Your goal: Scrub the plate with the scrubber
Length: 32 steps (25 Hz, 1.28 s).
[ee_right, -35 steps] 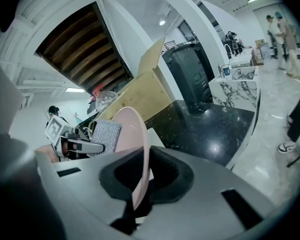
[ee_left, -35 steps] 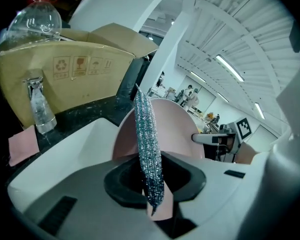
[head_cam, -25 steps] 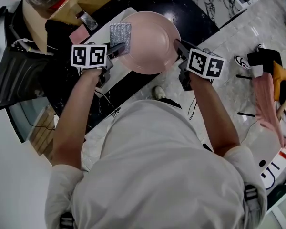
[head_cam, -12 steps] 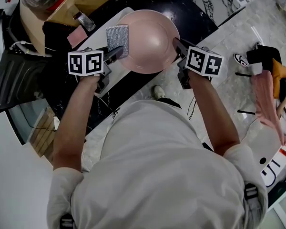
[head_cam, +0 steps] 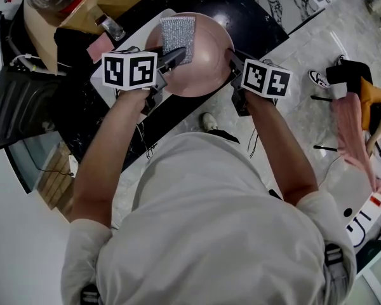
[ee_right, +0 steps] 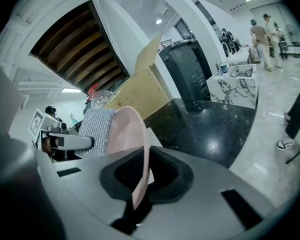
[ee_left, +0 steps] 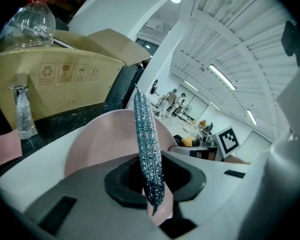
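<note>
L gripper (head_cam: 173, 58) clamped on scrubber (head_cam: 178, 37), pad flat against plate (head_cam: 206, 65) face, upper-left side; R gripper (head_cam: 232, 58) pinches rim opposite, so strokes run across toward it

Shirt (head_cam: 209, 234): pale grey, short sleeves.
Left tongs (head_cam: 176, 56): dark grey, black-and-white marker cube (head_cam: 130, 70), thin cable (head_cam: 147, 146) at 6 o'clock.
Right tongs (head_cam: 232, 57): dark grey, matching cube (head_cam: 267, 78).
</note>
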{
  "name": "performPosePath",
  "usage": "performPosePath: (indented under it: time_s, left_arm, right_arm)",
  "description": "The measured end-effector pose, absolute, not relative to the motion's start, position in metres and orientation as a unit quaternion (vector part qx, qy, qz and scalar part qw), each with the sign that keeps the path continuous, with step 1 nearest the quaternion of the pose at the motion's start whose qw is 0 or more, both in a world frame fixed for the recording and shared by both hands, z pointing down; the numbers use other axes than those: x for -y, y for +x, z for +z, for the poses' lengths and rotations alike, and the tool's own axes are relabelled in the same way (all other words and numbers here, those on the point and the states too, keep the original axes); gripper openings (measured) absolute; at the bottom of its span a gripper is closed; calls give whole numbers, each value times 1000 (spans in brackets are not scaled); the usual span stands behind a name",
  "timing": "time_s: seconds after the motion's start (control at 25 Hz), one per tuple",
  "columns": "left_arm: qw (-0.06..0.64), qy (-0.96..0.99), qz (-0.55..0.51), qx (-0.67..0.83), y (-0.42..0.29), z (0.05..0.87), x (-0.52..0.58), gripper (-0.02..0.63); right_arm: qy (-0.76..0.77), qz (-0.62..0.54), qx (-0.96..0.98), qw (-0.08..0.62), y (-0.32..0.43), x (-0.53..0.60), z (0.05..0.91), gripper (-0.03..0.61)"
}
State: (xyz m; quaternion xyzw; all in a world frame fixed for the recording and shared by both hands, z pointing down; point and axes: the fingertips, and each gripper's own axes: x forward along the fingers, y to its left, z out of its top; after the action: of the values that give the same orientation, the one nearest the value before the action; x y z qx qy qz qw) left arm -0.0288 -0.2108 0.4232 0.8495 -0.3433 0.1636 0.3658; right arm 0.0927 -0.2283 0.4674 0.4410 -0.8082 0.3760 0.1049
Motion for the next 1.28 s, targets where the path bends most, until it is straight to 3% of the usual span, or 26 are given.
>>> performPosePath:
  time_s: [0.8,1.28]
  left_arm:
    - [402,836,93,363,36,435,219,71]
    - [406,837,111,349,44,461,192,71]
  right_arm:
    - [441,391,803,90,80,235,466,25]
    - [449,391,800,81,86,239,466,26]
